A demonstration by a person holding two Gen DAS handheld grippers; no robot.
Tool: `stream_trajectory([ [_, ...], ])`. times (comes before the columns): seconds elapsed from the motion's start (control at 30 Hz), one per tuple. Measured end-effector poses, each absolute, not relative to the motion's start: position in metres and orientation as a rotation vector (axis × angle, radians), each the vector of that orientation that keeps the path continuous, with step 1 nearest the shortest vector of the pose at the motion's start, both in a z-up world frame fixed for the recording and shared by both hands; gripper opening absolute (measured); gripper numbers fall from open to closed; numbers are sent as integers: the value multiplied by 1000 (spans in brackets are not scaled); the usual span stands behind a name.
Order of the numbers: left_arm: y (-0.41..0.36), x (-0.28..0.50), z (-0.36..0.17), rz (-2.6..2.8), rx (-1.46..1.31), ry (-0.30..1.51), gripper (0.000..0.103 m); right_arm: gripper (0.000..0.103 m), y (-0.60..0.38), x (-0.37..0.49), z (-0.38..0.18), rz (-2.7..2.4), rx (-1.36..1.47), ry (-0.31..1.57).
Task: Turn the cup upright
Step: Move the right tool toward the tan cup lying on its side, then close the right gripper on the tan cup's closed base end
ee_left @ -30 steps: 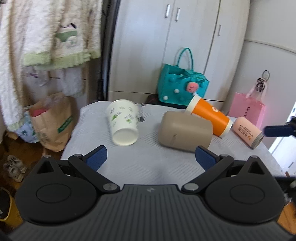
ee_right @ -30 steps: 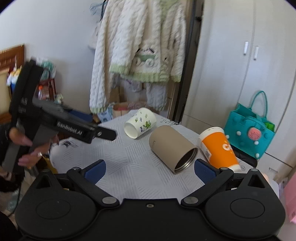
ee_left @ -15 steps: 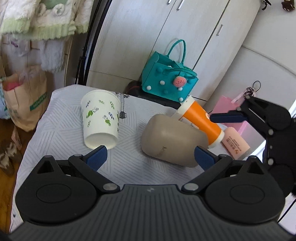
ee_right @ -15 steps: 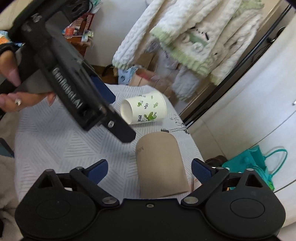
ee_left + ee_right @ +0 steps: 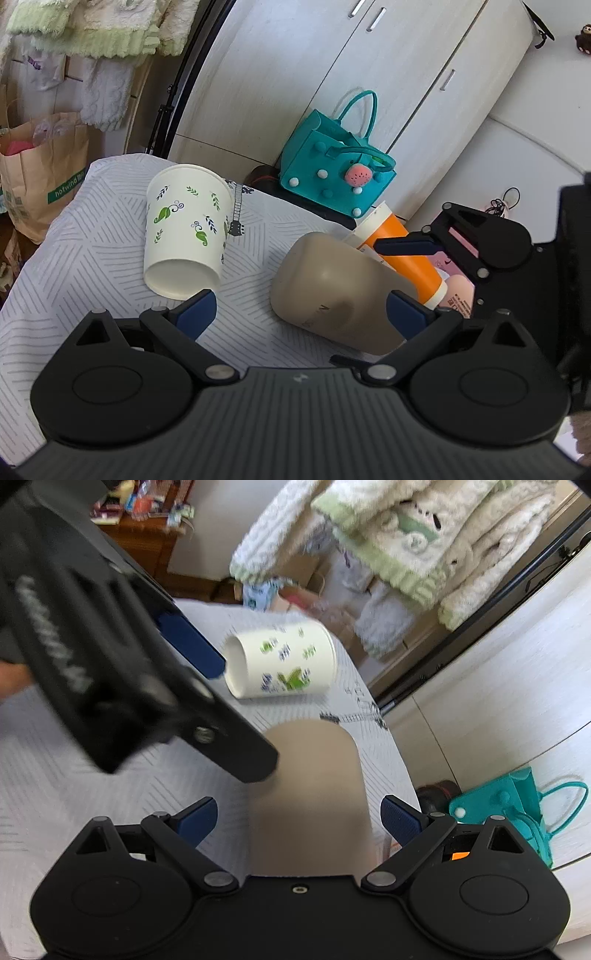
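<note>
A tan cup [image 5: 332, 291] lies on its side on the white patterned tablecloth [image 5: 74, 273]. In the right wrist view the tan cup [image 5: 310, 797] lies between my open right gripper's [image 5: 299, 816] fingers, not squeezed. My left gripper [image 5: 301, 312] is open, close in front of the cup's closed end. The left gripper also shows in the right wrist view [image 5: 192, 650]. A white paper cup with green leaves [image 5: 184, 236] lies on its side to the left, also in the right wrist view [image 5: 280, 668]. An orange cup [image 5: 402, 254] lies behind the tan one.
A pink can [image 5: 458, 291] lies beyond the orange cup. A teal bag [image 5: 332, 177] stands on the floor past the table's far edge. A brown paper bag [image 5: 40, 173] stands left of the table. Sweaters [image 5: 406, 542] hang by the cupboards [image 5: 332, 74].
Both grippers have moved in closer to the tan cup. The right gripper now has the cup between its open fingers. The left has neared the cup's closed end.
</note>
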State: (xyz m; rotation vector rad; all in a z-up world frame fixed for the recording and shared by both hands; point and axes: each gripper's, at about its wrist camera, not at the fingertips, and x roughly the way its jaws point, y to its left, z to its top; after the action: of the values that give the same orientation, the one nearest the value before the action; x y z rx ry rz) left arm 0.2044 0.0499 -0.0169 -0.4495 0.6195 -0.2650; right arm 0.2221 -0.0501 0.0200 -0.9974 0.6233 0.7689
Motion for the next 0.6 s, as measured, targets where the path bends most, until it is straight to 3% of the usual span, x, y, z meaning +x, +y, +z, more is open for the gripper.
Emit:
stream_trajectory([
  [0.2,51,206,-18,-267,-448,617,96,81,-48,233,15,754,-1022,686],
  [0.6,51,194,-12,-254,-423,627,96,82,-51,227,19,791,-1005,729],
])
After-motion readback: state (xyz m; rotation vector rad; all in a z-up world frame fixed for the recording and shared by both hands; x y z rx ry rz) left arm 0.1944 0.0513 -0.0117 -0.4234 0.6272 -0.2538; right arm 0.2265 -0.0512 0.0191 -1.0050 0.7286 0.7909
